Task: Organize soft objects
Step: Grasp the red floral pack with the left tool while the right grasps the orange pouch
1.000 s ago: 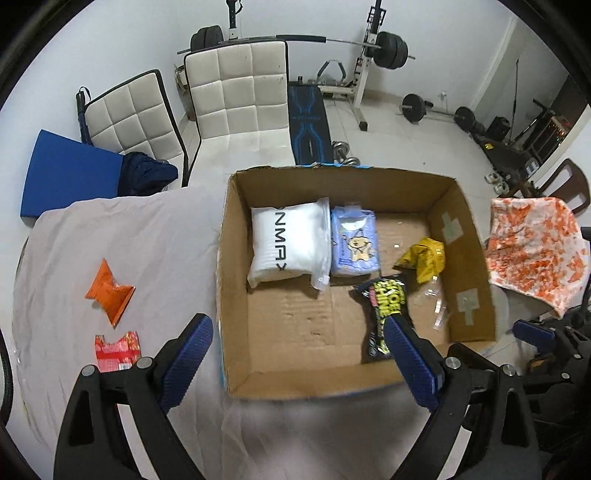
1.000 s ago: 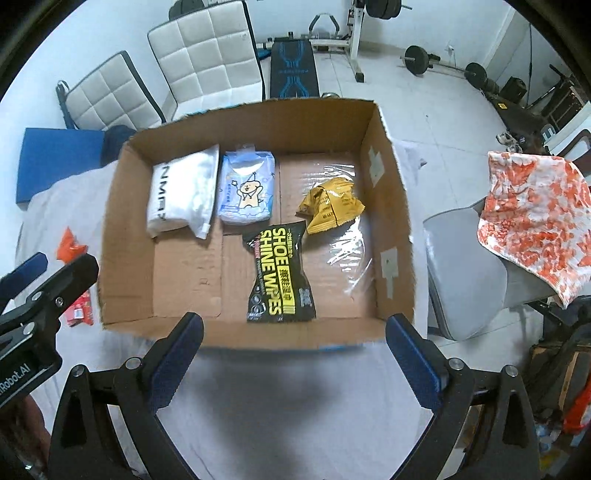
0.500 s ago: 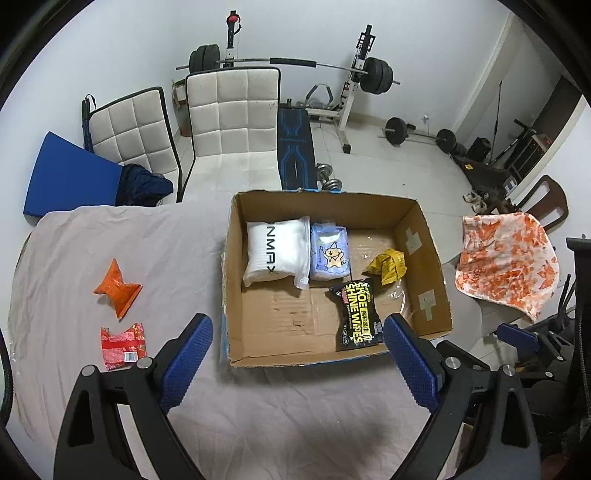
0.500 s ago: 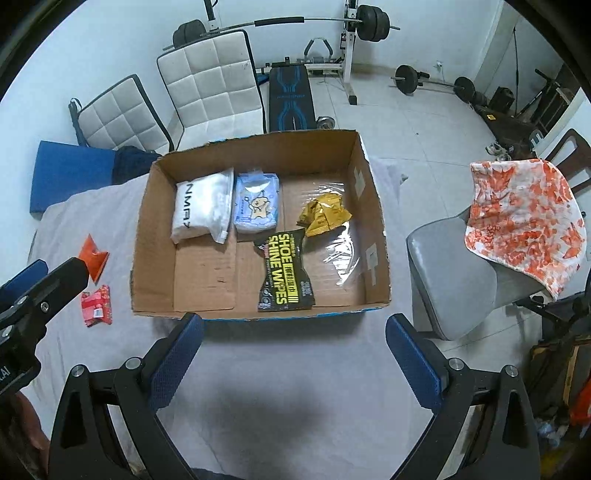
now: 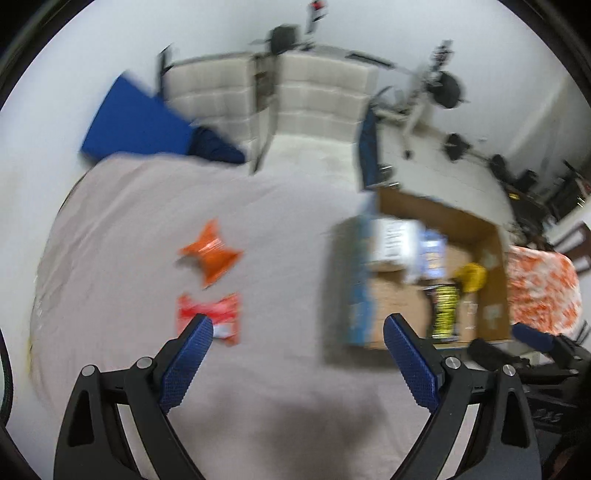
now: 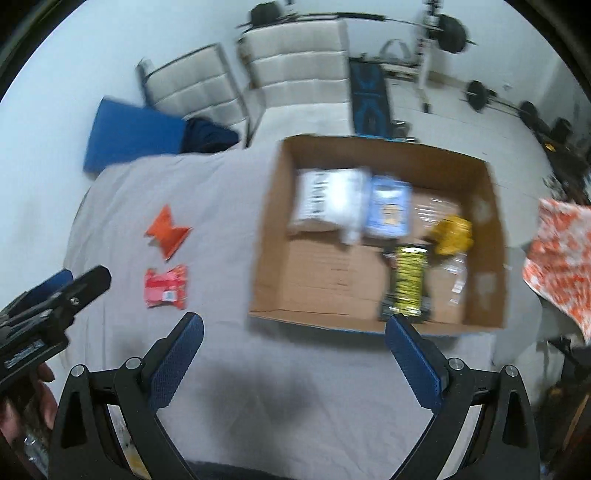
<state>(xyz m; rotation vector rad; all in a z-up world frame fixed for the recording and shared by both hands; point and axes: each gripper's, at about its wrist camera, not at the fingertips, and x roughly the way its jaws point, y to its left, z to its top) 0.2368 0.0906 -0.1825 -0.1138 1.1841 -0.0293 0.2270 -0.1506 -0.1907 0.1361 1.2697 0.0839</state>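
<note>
An orange packet (image 5: 210, 252) (image 6: 168, 230) and a red packet (image 5: 214, 317) (image 6: 166, 287) lie on the grey cloth left of the cardboard box (image 5: 354, 280) (image 6: 269, 236). Inside the box are a white pouch (image 6: 328, 199), a blue tissue pack (image 6: 388, 212), a yellow bag (image 6: 452, 230) and a black-and-yellow wipes pack (image 6: 408, 280). My left gripper (image 5: 297, 363) hangs open above the cloth, its left finger just over the red packet's near edge. Nothing sits between the open fingers of my right gripper (image 6: 293, 363), which hovers before the box's near wall.
Two white padded chairs (image 6: 295, 70) and a blue mat (image 6: 129, 136) stand behind the table. Gym weights (image 6: 448, 29) fill the floor at the back. An orange-patterned cloth (image 6: 557, 258) hangs at the right. A hand (image 6: 26, 410) shows at the lower left of the right wrist view.
Both grippers swung left and pulled back from the box. The two loose packets now sit nearer the middle of both views, and the box has slid to the right. Both stay open.
</note>
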